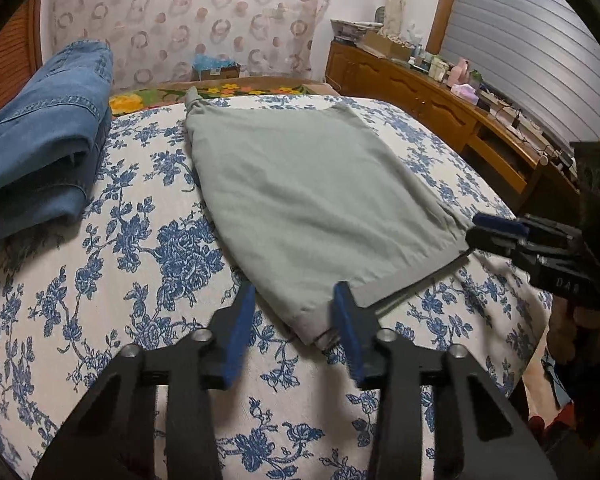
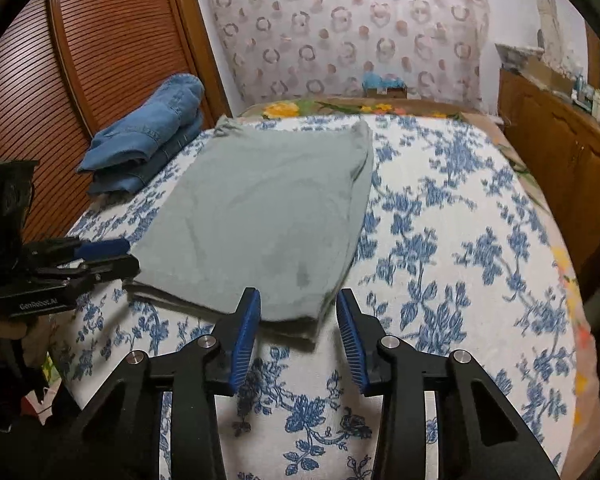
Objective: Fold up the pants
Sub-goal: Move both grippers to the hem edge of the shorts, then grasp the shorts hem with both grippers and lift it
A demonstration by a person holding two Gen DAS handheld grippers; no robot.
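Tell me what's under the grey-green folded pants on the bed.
The grey-green folded pants lie flat on the blue-and-white floral bedspread, which shows all around them. Their own lower layers peek out at the near edge; anything beneath is covered.

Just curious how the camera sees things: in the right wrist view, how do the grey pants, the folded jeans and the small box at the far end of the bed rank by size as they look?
1. Grey pants, largest.
2. Folded jeans.
3. Small box, smallest; it is farthest, so true size is unsure.
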